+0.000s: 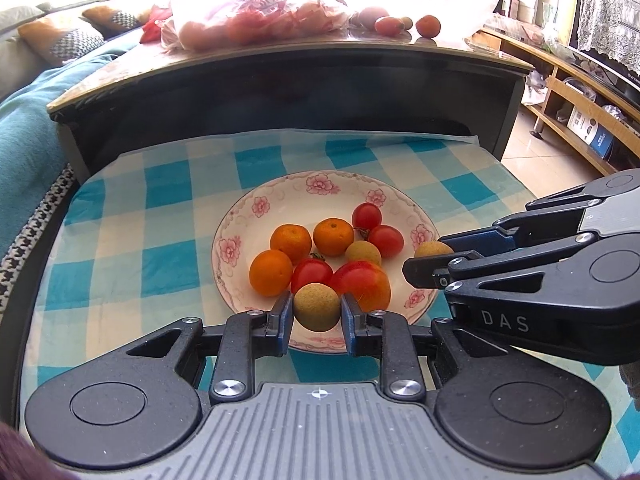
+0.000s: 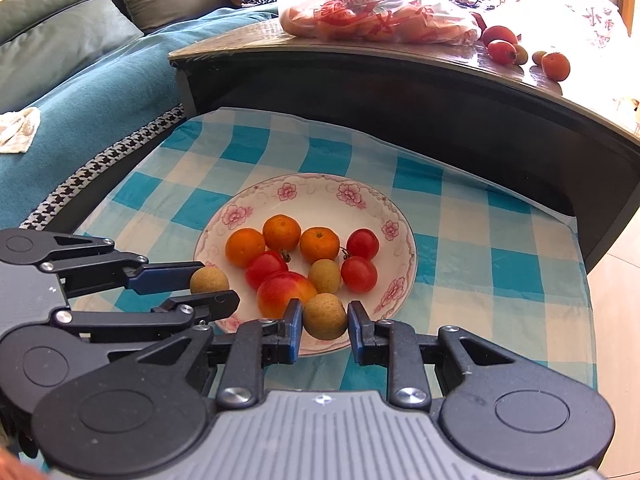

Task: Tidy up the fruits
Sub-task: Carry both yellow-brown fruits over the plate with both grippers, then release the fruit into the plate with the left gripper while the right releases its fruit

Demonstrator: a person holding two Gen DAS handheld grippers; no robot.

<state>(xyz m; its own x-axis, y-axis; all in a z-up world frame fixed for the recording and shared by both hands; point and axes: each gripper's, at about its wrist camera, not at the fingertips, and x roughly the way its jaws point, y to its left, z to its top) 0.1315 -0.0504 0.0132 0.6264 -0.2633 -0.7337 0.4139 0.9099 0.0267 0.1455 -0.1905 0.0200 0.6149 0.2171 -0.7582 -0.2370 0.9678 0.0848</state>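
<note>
A white floral plate (image 1: 240,216) (image 2: 376,204) on a blue checked cloth holds three mandarins (image 1: 291,242), several red tomatoes (image 1: 386,241), a red-yellow apple (image 1: 362,282) and a tan longan (image 1: 363,253). My left gripper (image 1: 316,312) is shut on a longan (image 1: 316,307) over the plate's near rim; it shows at left in the right wrist view (image 2: 212,288). My right gripper (image 2: 325,322) is shut on another longan (image 2: 325,316) over the near rim; it shows at right in the left wrist view (image 1: 430,258).
A raised dark table (image 1: 280,60) behind the cloth carries a plastic bag of fruit (image 1: 260,16) and loose fruits (image 1: 428,26). A teal sofa (image 2: 80,88) lies left. Wooden shelves (image 1: 568,92) stand right.
</note>
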